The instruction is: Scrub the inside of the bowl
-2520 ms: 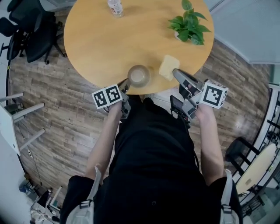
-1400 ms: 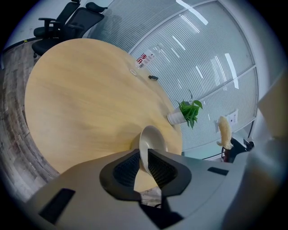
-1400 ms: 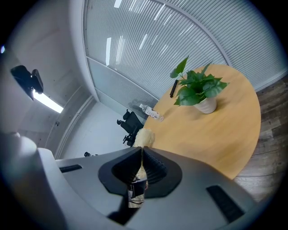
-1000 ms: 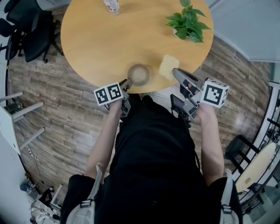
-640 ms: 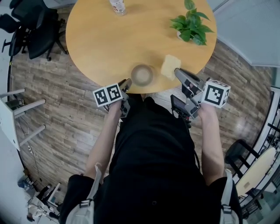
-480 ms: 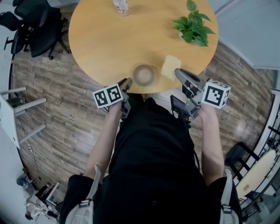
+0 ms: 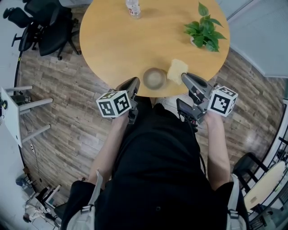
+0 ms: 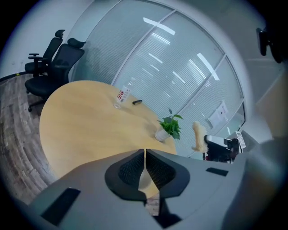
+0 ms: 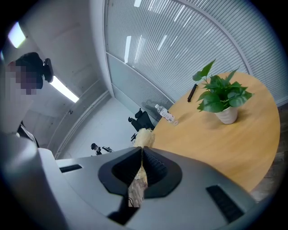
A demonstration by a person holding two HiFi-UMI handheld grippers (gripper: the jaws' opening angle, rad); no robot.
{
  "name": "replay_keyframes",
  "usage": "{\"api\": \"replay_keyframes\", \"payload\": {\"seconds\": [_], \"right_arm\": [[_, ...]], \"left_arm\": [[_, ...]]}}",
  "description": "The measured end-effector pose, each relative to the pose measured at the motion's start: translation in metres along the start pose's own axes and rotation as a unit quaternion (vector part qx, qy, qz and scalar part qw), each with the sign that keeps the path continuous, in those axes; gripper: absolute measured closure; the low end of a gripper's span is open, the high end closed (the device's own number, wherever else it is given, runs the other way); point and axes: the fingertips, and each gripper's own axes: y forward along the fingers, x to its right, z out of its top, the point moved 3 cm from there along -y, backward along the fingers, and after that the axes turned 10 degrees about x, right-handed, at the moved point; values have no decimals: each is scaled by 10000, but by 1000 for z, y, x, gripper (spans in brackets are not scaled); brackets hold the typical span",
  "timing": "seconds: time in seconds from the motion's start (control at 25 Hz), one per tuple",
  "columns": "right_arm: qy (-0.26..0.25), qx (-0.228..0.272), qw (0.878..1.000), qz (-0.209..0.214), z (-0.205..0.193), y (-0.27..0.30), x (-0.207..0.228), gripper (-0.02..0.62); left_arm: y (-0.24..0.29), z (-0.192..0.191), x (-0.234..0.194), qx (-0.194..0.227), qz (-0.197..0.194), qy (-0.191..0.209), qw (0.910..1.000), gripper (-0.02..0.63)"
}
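Clamping a sponge [image 7: 177,69], right gripper [image 7: 184,77] sits beside bowl [image 7: 154,77].

A round wooden table [image 7: 114,45] carries a bowl [image 7: 154,77], potted plant [image 7: 204,31], water bottle [image 7: 133,8] and pen [image 8: 137,102].

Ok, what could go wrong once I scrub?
The round pale bowl sits at the edge of the wooden table, and the left gripper looks shut beside it, not on its rim, so scrubbing may push it off. The right gripper pinches the pale yellow sponge by one edge; it could slip.
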Motion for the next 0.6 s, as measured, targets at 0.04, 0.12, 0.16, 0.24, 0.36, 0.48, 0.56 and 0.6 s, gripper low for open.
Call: {"api": "replay_keyframes", "payload": {"seconds": [0.04, 0.12, 0.16, 0.24, 0.36, 0.48, 0.56, 0.6], "right_arm": [[-39, 5, 10000, 40, 0, 0, -2, 571], [-154, 3, 9998, 121, -1, 1, -5, 571], [-238, -5, 9996, 152, -1, 1, -6, 571], [-446, -21, 9988, 193, -1, 1, -8, 571], [-764, -49, 9967, 269, -2, 2, -11, 571], [-1018, -84, 9941, 353, -4, 1, -14, 571], [-1136, -102, 9926, 406, -5, 0, -16, 571], [-1186, -117, 9920, 412, -6, 0, -16, 572]], "left_arm": [[-2, 5, 5, 59, -44, 94, 9999, 582], [-6, 12, 14, 155, -132, 257, 9995, 591], [-7, 15, 19, 207, -198, 313, 9991, 594], [-9, 21, 30, 317, -389, 389, 9980, 595], [-13, 29, 47, 443, -669, 603, 9949, 595], [-17, 36, 61, 562, -832, 902, 9909, 597], [-19, 39, 69, 635, -947, 1040, 9880, 597], [-20, 40, 72, 662, -1004, 1102, 9866, 597]]}}
